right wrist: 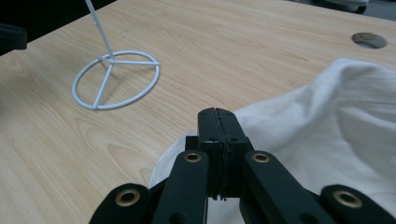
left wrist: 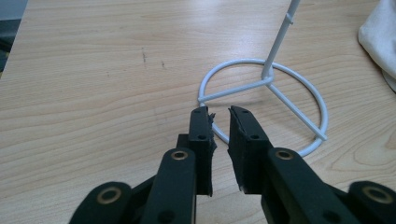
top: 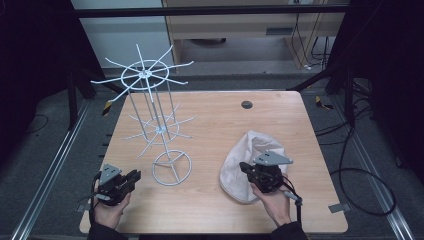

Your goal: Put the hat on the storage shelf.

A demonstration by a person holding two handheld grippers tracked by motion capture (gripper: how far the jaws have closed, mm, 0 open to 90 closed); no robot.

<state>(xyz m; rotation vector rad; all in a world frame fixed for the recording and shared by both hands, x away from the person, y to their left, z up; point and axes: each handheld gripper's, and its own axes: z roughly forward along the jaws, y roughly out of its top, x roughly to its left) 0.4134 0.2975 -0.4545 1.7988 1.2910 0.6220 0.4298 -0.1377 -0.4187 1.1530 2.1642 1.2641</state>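
1. My left gripper (left wrist: 220,116), jaws slightly parted and empty, hovers just beside the white wire rack's ring base (left wrist: 264,102), seemingly ready to steady it.
2. My right gripper (right wrist: 218,122), jaws pressed together, sits over the crumpled white cloth bag (right wrist: 336,121); whether fabric is pinched, I cannot tell.

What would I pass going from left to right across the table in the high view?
Left gripper → white wire rack, its ring base beside that gripper → white cloth bag → right gripper, held over the bag's lower part, with the person's right hand behind it.
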